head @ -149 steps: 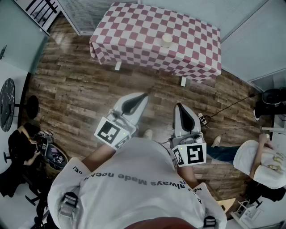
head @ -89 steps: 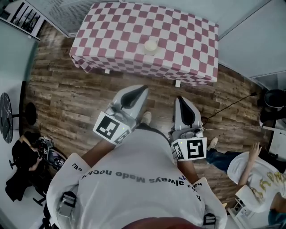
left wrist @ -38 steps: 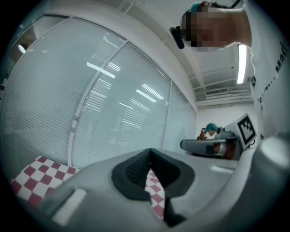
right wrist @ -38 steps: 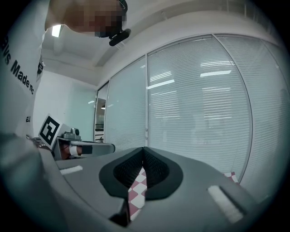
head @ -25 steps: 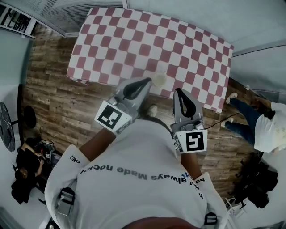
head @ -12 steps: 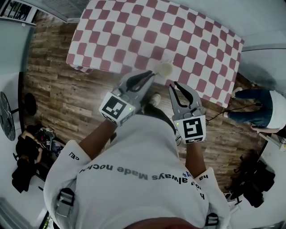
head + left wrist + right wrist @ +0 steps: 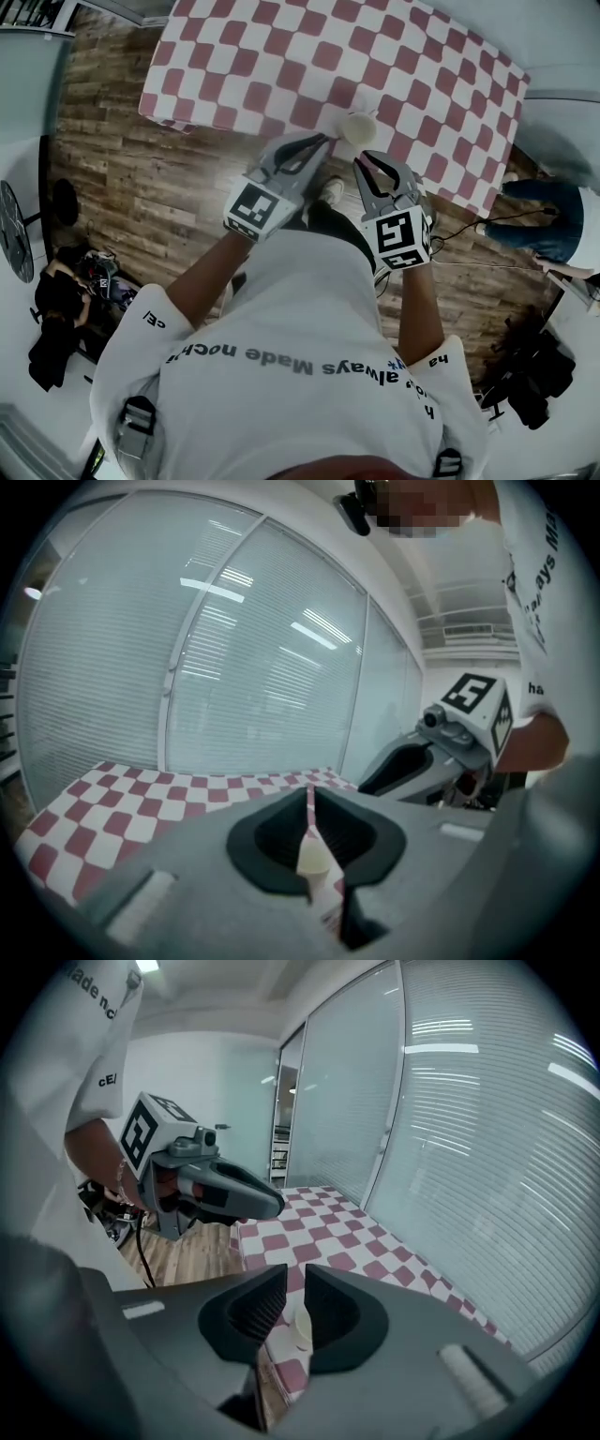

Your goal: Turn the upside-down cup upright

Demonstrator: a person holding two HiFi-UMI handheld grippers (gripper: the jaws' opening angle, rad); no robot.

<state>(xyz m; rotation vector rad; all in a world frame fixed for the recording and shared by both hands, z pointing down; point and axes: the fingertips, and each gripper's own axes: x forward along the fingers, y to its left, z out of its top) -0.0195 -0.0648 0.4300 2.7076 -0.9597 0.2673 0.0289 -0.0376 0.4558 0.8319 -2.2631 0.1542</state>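
Note:
A pale cup (image 7: 358, 127) stands on the red-and-white checked tablecloth (image 7: 281, 56), close to the table's near edge. My left gripper (image 7: 322, 141) hangs just left of the cup and short of it. Its jaws are closing to a thin slit with nothing between them. My right gripper (image 7: 367, 160) is just below the cup, its jaws a narrow gap apart and empty. In the left gripper view the cup (image 7: 312, 853) shows through the slit of that gripper (image 7: 309, 794). In the right gripper view the cup (image 7: 302, 1326) lies beyond the gap of that gripper (image 7: 295, 1274).
Wood floor (image 7: 122, 187) surrounds the table. A person in jeans (image 7: 548, 225) stands at the right by a cable (image 7: 464, 230) on the floor. Bags (image 7: 66, 300) lie at the far left. Windows with blinds (image 7: 234, 667) run behind the table.
I have walked up to the table. Both grippers have sunk and come forward until their tips flank the cup's near side. The right jaws have parted slightly.

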